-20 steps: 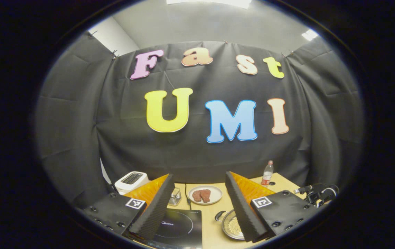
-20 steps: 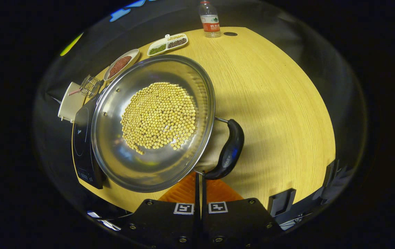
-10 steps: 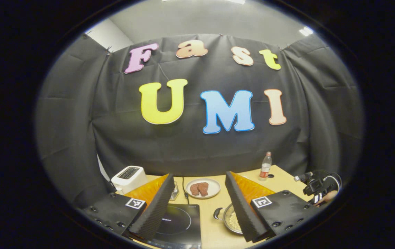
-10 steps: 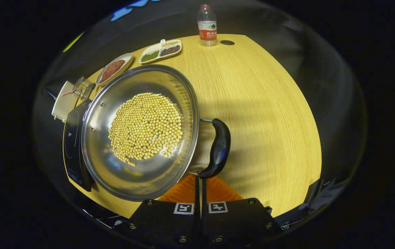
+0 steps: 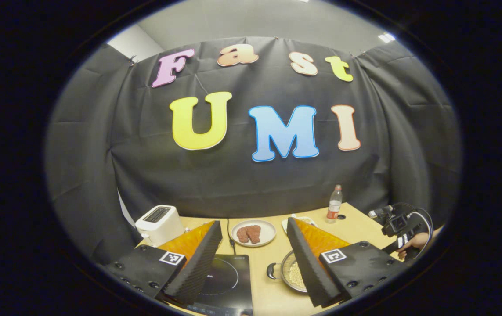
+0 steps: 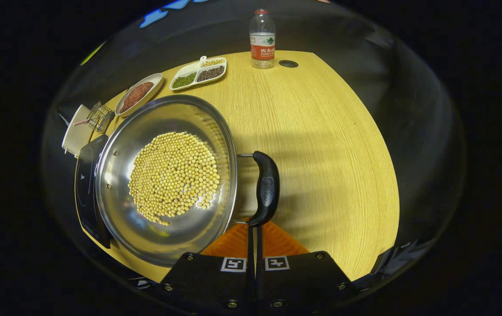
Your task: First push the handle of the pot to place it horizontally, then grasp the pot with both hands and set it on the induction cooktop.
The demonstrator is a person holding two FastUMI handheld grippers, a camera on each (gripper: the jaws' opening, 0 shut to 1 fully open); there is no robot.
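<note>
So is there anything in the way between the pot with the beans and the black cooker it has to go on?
Nothing visible. In the right gripper view the pot sits right beside the induction cooktop, its rim overlapping the cooktop's edge. The wire basket, toaster and meat plate stand farther back, off that path.

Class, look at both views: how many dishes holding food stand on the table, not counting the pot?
2. An oval plate of meat lies at the table's far left, behind the pot. A divided tray of beans lies to its right, towards the water bottle. Others may be hidden behind the pot.
</note>
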